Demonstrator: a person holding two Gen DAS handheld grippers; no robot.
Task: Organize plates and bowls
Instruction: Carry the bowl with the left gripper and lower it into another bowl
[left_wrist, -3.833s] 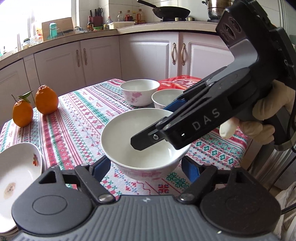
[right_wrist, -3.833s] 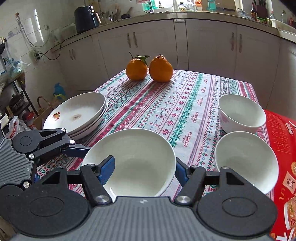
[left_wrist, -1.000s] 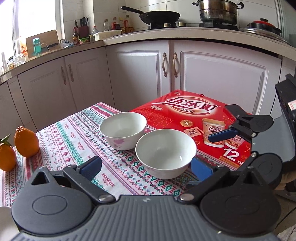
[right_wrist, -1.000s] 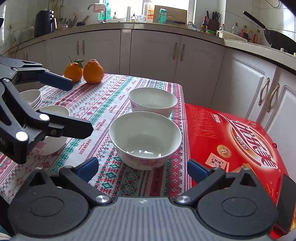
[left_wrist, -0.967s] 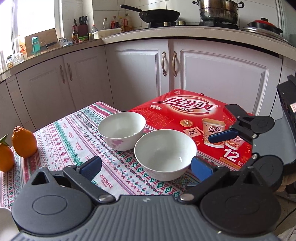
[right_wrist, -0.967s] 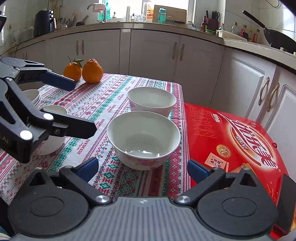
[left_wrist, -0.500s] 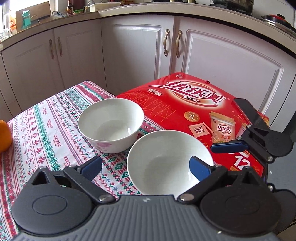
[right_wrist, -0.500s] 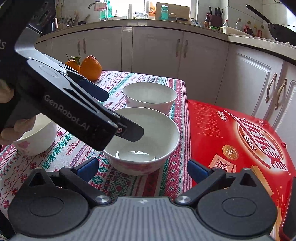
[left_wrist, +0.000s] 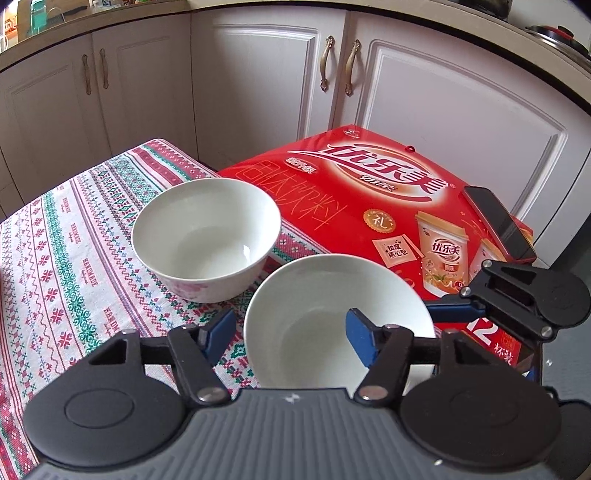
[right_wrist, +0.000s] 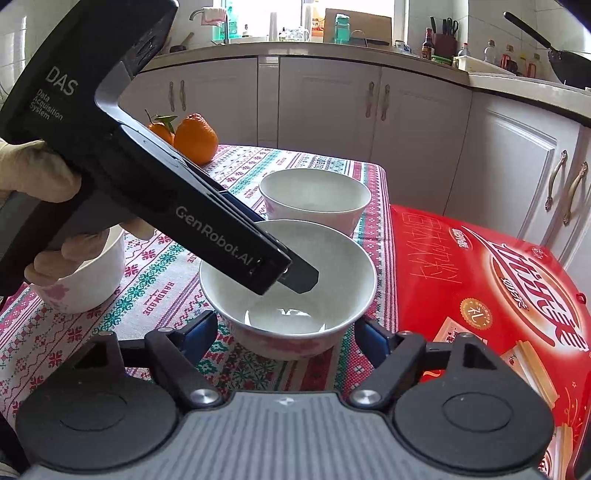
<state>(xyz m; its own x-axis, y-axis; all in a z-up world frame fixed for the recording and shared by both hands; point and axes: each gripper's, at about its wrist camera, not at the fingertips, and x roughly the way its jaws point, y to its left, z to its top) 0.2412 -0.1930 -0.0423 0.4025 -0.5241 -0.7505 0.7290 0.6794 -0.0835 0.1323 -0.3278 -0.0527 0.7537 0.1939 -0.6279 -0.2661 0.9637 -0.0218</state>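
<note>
A white bowl (left_wrist: 314, 314) (right_wrist: 332, 273) sits on the patterned tablecloth (left_wrist: 55, 258) beside a red box (left_wrist: 369, 184). My left gripper (left_wrist: 290, 336) straddles its near-left rim, one finger inside and one outside, jaws still apart; it also shows in the right wrist view (right_wrist: 295, 275). My right gripper (right_wrist: 284, 334) is open with a finger on either side of the same bowl. A second white bowl (left_wrist: 207, 236) (right_wrist: 314, 199) stands just behind. A third white bowl (right_wrist: 85, 273) stands at the left, partly hidden by the hand.
Two oranges (right_wrist: 192, 136) lie at the table's far end. A phone (left_wrist: 498, 225) lies on the red box, which overhangs the table's right side. White kitchen cabinets (left_wrist: 258, 74) stand behind the table.
My left gripper has dropped lower and forward over the near bowl and narrowed, one finger now inside it. My right gripper has moved closer around that bowl.
</note>
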